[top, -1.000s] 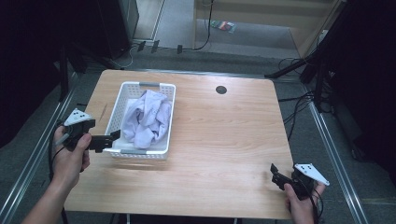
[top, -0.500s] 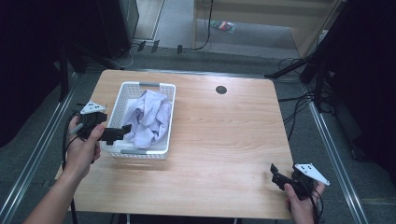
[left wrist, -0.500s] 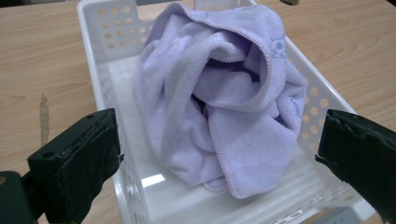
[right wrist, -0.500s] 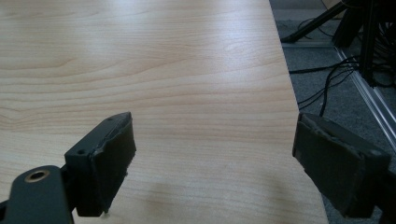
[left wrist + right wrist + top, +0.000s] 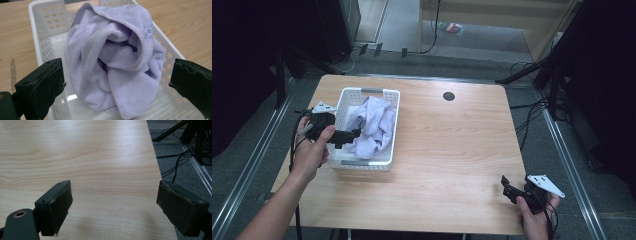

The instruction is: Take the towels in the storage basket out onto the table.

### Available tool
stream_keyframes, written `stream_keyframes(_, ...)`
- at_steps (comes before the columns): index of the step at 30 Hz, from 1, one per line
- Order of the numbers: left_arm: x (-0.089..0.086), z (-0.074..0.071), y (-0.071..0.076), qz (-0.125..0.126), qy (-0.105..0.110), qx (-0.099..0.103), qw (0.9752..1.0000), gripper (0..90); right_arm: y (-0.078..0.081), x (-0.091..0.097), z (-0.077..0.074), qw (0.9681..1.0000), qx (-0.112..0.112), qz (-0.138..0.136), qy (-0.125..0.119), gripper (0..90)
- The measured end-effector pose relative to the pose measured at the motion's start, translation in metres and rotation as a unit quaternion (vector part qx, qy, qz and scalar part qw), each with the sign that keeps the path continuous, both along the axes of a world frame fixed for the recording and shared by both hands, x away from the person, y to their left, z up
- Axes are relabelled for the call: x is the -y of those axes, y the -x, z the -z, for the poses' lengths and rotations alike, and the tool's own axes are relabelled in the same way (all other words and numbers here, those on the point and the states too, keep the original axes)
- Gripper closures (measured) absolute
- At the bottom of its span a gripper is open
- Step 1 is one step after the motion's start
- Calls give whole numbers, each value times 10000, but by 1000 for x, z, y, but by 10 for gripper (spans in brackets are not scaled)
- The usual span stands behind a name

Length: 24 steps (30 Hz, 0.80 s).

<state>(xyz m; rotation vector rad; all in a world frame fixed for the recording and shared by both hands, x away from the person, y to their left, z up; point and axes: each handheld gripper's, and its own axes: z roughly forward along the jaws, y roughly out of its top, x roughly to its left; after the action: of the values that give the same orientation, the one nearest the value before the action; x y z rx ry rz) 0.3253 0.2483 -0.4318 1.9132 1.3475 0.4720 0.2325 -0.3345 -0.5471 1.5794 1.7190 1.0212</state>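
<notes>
A crumpled lilac towel [image 5: 373, 125] [image 5: 117, 62] lies in a white perforated basket [image 5: 384, 95] [image 5: 41, 30] on the left half of the wooden table [image 5: 452, 140]. My left gripper [image 5: 348, 137] [image 5: 117, 82] hangs over the basket's near left part, its jaws open wide on either side of the towel, not touching it. My right gripper [image 5: 508, 189] [image 5: 113, 210] is open low over bare wood at the table's near right corner, with nothing between its jaws.
A round black cable hole [image 5: 448, 96] sits near the table's far edge. Metal rails [image 5: 572, 165] run along both sides of the table. Cables [image 5: 180, 162] lie on the grey floor to the right. The table's right edge [image 5: 160, 177] is close to my right gripper.
My left gripper has moved from the basket's left outside edge to over the basket, and now faces the towel. The right gripper has stayed put.
</notes>
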Motion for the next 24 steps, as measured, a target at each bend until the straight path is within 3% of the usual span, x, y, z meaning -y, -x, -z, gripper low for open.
stream_keyframes(8, 10, 3, -10, 99, -58, -73, 9999, 0, 0, 0, 0, 10000, -16, -7, -16, 133)
stream_keyframes(15, 23, 10, -23, 287, -13, -283, 9992, 0, 0, 1, 0, 10000, -28, -9, -39, 133)
stream_keyframes(19, 32, 14, -29, 318, -174, -383, 9986, 0, 0, 0, 0, 10000, -28, -13, -40, 133)
stream_keyframes(24, 40, 18, -38, 371, -64, -613, 9974, 0, -1, 0, 0, 10000, -43, -6, -34, 132)
